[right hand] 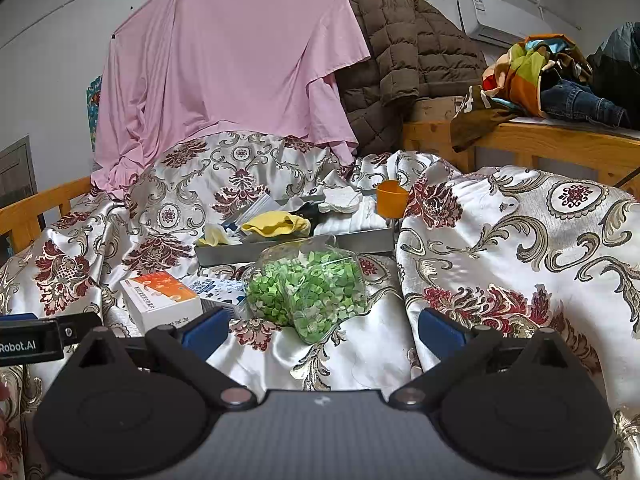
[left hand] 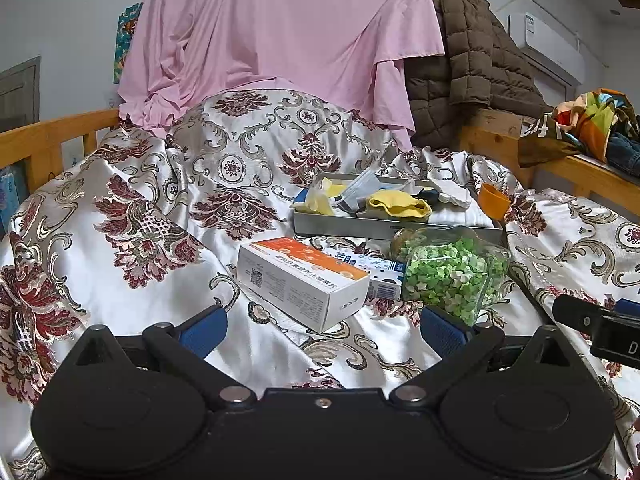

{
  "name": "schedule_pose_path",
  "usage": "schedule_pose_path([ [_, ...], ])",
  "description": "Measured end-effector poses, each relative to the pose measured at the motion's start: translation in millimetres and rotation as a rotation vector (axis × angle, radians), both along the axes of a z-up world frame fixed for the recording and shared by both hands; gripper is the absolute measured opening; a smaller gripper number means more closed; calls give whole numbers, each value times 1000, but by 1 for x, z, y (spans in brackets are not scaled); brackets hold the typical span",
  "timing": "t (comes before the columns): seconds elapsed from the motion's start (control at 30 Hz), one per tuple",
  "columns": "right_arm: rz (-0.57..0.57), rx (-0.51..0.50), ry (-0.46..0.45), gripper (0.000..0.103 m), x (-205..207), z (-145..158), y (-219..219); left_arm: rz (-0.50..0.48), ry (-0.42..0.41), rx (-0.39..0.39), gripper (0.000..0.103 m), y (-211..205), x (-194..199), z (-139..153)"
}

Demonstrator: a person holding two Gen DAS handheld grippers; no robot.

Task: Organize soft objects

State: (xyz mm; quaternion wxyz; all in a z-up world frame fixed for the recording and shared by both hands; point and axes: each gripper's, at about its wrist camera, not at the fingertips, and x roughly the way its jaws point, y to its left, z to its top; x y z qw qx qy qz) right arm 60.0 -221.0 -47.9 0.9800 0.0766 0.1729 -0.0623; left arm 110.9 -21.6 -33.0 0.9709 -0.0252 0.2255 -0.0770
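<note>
A grey metal tray [left hand: 360, 227] [right hand: 224, 254] sits on the patterned bedspread and holds soft items: a yellow cloth [left hand: 400, 205] [right hand: 276, 225], a pale yellow glove [left hand: 320, 200] [right hand: 214, 236], a face mask [left hand: 360, 190], a white sponge-like piece [left hand: 452, 194] [right hand: 340, 200]. My left gripper [left hand: 322, 330] is open and empty, low over the bedspread before an orange-and-white box [left hand: 300, 280] [right hand: 160, 298]. My right gripper [right hand: 322, 328] is open and empty, just before a clear jar of green paper stars [right hand: 308, 292] [left hand: 452, 272].
An orange cup [left hand: 493, 200] [right hand: 391, 198] stands at the tray's right end. A small blue-and-white box [left hand: 380, 276] [right hand: 218, 294] lies between the orange box and the jar. Pink sheet [left hand: 280, 40], brown quilted jacket [left hand: 472, 64] and wooden bed rails [left hand: 48, 140] stand behind.
</note>
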Motion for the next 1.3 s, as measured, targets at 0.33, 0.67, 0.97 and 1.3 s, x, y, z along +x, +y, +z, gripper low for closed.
schedule_pose_path([
  [0.33, 1, 0, 0, 103, 0, 0, 0, 3, 2, -2, 102, 4, 0, -2],
  [0.67, 0, 0, 0, 103, 0, 0, 0, 2, 2, -1, 102, 3, 1, -2],
  [0.97, 1, 0, 0, 103, 0, 0, 0, 3, 4, -1, 102, 6, 1, -3],
  [1.3, 1, 0, 0, 103, 0, 0, 0, 4, 6, -1, 102, 6, 1, -3],
])
